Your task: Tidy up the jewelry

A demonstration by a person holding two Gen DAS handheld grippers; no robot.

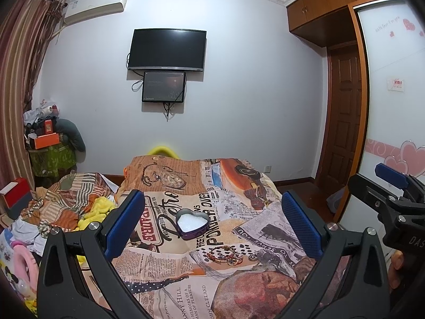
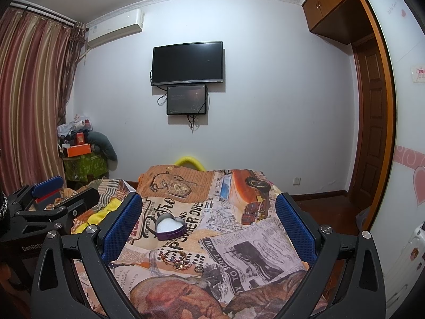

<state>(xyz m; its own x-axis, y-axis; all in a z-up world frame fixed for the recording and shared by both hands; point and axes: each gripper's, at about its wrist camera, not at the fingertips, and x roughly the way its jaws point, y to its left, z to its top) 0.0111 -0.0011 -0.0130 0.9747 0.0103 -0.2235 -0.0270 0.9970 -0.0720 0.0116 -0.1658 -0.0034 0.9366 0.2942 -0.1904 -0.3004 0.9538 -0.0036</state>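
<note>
Beaded multicolour bracelets with small metal rings point(image 1: 225, 255) look light, floppy and snag-prone; best pinched across one strand, though bead detail is hard to resolve. They lie on the newspaper-print bedspread point(image 1: 170, 297), just nearer than the purple heart-shaped tin with white lining point(image 1: 191, 224). Left gripper point(image 1: 212, 228) and right gripper point(image 2: 208, 228) hover above, both wide open and empty, pile between the jaws of each.

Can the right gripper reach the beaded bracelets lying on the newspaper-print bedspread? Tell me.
Probably yes. The right gripper is open and holds nothing, and the beaded bracelets lie exposed ahead of it, in front of the heart-shaped purple tin, with nothing in between.
</note>
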